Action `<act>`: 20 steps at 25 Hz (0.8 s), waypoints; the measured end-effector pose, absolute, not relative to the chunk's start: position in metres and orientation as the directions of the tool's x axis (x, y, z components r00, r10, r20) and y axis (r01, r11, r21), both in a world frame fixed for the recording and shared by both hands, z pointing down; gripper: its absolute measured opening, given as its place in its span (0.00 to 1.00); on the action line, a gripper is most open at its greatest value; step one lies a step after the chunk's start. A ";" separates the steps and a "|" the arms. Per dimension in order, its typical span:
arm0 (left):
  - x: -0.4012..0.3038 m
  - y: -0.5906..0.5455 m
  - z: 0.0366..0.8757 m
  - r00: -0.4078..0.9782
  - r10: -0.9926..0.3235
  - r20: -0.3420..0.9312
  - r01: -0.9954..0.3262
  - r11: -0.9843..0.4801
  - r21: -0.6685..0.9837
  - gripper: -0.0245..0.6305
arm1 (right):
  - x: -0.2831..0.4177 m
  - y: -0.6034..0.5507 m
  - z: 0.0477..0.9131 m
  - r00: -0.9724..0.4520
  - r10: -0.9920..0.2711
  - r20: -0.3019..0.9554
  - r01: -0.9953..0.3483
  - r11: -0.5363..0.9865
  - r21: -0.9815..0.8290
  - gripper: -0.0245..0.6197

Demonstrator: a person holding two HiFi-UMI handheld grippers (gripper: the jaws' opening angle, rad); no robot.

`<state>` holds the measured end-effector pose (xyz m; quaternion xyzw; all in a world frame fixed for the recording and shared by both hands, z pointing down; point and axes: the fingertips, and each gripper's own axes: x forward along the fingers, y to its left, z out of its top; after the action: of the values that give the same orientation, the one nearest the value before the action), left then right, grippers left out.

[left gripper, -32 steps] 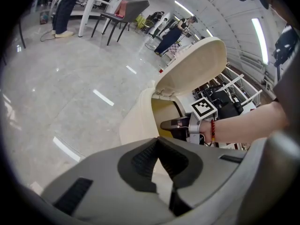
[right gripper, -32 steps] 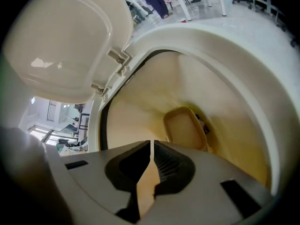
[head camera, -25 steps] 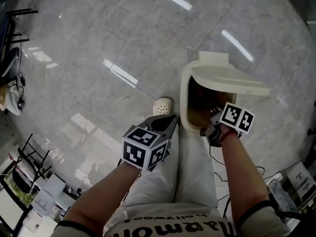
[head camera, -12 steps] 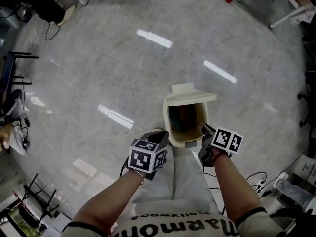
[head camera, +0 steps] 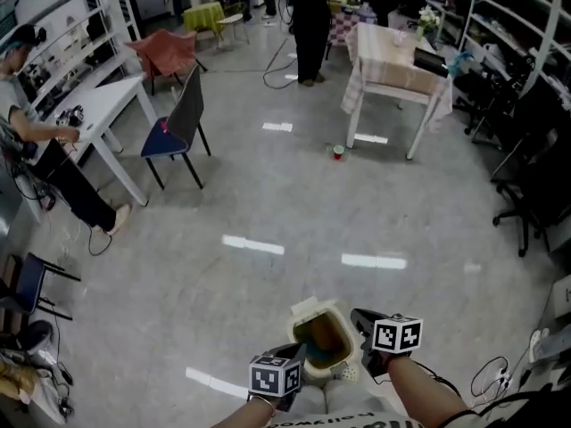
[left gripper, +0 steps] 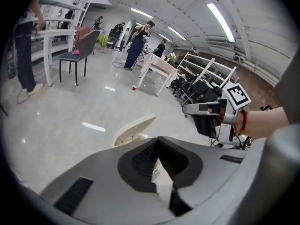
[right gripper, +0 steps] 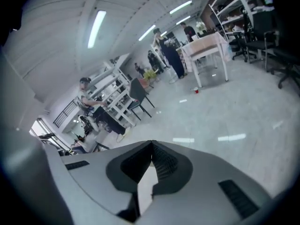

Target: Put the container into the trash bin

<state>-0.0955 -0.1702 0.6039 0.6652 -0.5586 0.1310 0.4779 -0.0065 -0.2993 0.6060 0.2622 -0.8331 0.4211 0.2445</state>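
No container shows anywhere: neither gripper holds one, and the trash bin (head camera: pixel 300 328), at 6 o'clock in the head view, has a dim brownish-green inside where I cannot tell whether the container lies. Its lid (head camera: pixel 308 308) stands tipped up at the bin's 12 o'clock. The left gripper (head camera: pixel 294 355) hangs at the bin's 7 o'clock, just beside the rim, and its own view shows the jaws clenched tip to tip on nothing, with the pale lid beyond them. The right gripper (head camera: pixel 359 316) sits at the bin's 2 o'clock, close to the rim, also pressed closed and empty. Farther out, a red cup (head camera: pixel 338 152) stands on the floor at 12 o'clock by a cloth-covered table (head camera: pixel 393 65), a dark chair (head camera: pixel 181 119) stands at 10 o'clock, and cables (head camera: pixel 486 374) trail at 4 o'clock. Judging by the empty jaws, the drop looks done. The risk now is a careless pull-back: with the bin at the very edge of sight, either gripper could clip the rim or lid and tip the bin, or a step back could snag the cables.
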 end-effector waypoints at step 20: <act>-0.120 -0.270 0.254 0.450 -0.893 0.003 -0.790 -0.397 0.467 0.04 | 0.002 -0.334 0.256 -0.816 -0.578 0.023 -0.531 0.733 -0.425 0.04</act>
<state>-0.1199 -0.2699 0.2538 0.8263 -0.5092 -0.1252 0.2057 0.0023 -0.3337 0.2560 0.2984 -0.9293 0.2107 -0.0554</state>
